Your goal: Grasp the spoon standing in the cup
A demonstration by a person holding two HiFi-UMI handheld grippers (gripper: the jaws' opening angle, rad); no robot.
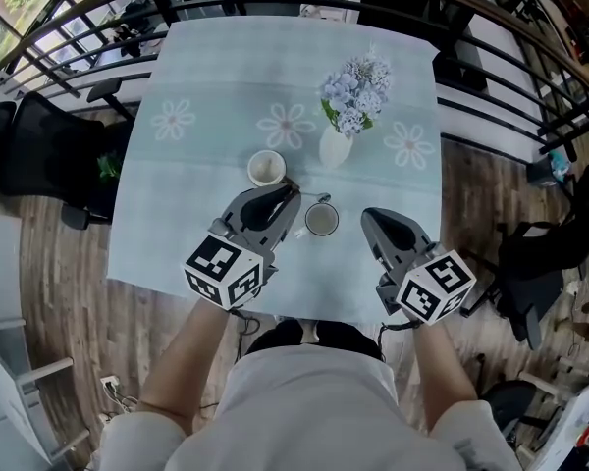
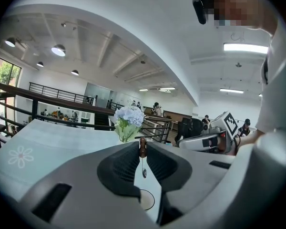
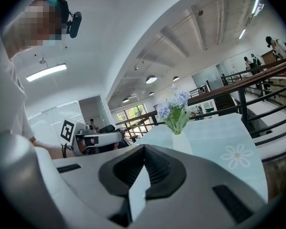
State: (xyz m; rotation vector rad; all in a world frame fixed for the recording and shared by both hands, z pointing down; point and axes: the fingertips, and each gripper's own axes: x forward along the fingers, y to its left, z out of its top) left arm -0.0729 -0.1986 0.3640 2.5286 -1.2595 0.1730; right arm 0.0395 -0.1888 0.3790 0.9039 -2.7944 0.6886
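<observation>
My left gripper [image 2: 142, 145] is shut on the brown handle of a thin spoon [image 2: 143, 151]. The spoon hangs straight down between the jaws, its small bowl lowest. Below it, through the gap, the rim of a cup [image 2: 146, 199] shows. In the head view the left gripper [image 1: 291, 187] has its tips between a white cup [image 1: 266, 168] and a handled cup [image 1: 321, 220]. I cannot tell which of the two is the one under the spoon. My right gripper [image 1: 369, 216] hovers to the right of the handled cup. Its jaws [image 3: 143, 149] are shut with nothing in them.
A white vase of pale blue flowers [image 1: 348, 106] stands behind the cups on the light blue flowered tablecloth [image 1: 196, 116]. Black railings [image 1: 88, 18] and chairs [image 1: 49, 150] surround the table. The table's front edge lies just under both grippers.
</observation>
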